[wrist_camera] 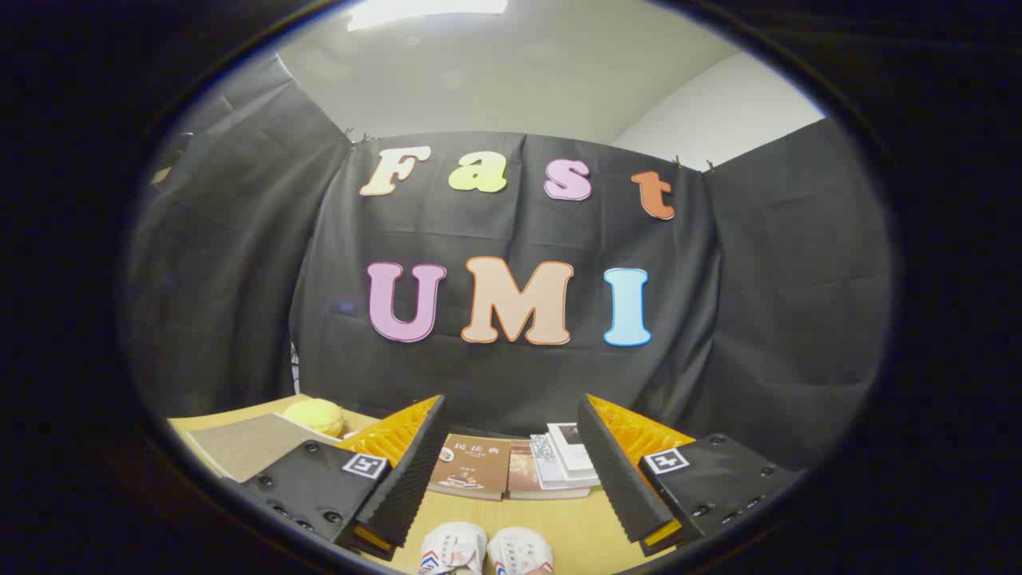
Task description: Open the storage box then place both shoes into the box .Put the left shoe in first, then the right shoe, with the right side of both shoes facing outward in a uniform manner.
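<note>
**Shoes sitting right under the fingers, no box to be seen yet**

On the wooden table [583, 531], going by the gripper view, the two shoes [485, 551] sit side by side, toes just peeking in between the fingers, at the near edge. The gripper [511, 471] is spread wide with nothing between its fingers, held up above the table and looking more at the booth wall than at the work.

Using the shoes as the landmark: beyond them lies a small pile of books and papers [519, 467], flat on the table. Beyond and off to the left of them there's a grey flat board [243, 443] and a yellow round thing [315, 415] just behind it. Can't tell if that board belongs to the storage box.

What could go wrong, my guess:
- Grabbing a shoe before the box is opened, since the shoes are the closest thing.
- Picking the wrong shoe first; only the toes show, so I can't tell left from right.
- Fingers coming down on both shoes at once, as they touch or nearly touch.

Count: two shoes, one gripper, one yellow thing, one grey board, maybe four or five books and papers.
</note>
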`<state>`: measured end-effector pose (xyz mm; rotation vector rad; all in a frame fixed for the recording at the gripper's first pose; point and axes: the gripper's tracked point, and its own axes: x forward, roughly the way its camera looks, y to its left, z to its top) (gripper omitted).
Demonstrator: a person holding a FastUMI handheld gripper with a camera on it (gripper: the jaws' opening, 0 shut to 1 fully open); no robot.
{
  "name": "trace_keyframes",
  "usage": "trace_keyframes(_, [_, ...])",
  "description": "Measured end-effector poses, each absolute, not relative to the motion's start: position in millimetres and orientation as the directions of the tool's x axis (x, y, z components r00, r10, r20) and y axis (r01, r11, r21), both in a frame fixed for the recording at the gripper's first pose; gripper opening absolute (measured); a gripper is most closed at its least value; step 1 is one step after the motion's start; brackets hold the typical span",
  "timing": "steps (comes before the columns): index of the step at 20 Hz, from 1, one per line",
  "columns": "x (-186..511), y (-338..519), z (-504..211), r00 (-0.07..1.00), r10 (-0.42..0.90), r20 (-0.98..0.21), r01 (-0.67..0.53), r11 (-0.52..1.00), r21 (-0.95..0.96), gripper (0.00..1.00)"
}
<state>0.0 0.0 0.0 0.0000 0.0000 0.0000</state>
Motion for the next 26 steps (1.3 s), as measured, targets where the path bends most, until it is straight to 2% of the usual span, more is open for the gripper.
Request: trace_keyframes(26, [1.7, 5.1, -7.5, 1.000, 0.017, -0.002, -0.017, 0.999, 0.030, 1.00])
